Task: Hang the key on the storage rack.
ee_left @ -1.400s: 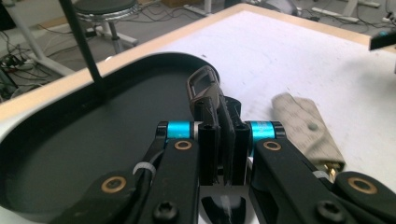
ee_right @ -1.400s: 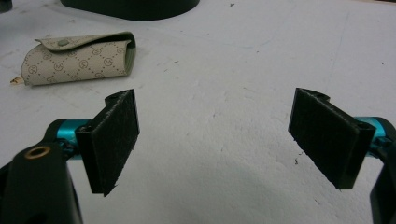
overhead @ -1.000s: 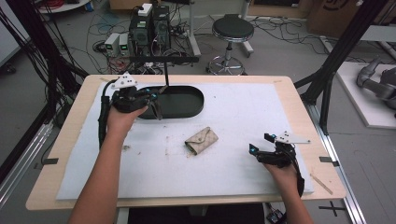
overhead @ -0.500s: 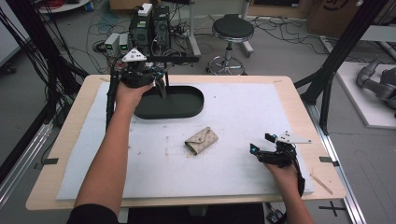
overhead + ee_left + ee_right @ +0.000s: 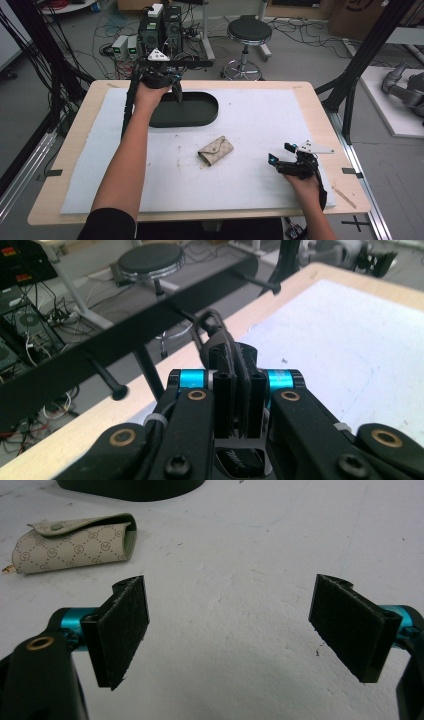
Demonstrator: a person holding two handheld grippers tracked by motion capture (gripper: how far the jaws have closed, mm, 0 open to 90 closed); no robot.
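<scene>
My left gripper point(image 5: 175, 86) is held up over the far left end of a dark oval tray point(image 5: 200, 118). Its jaws are shut on a small black object with a loop point(image 5: 216, 324), which hangs below the gripper point(image 5: 235, 352) as a dark shape point(image 5: 178, 95). A beige patterned wallet point(image 5: 216, 151) lies folded on the white mat, just in front of the tray. My right gripper point(image 5: 280, 153) rests low on the mat at the front right, open and with nothing between its pads point(image 5: 125, 630). The wallet point(image 5: 75, 542) lies ahead and left of this gripper point(image 5: 230, 625), and the tray's wall point(image 5: 130, 487) is beyond it.
A white mat point(image 5: 260, 115) covers most of the wooden table. A black frame bar point(image 5: 165, 315) runs along the far edge, with black posts at the right point(image 5: 350, 85). Behind the table stand a stool point(image 5: 249, 31) and computer boxes point(image 5: 160, 27).
The left gripper rose out of the tray and moved toward the far edge, carrying the small black object. The right gripper stayed in place, open.
</scene>
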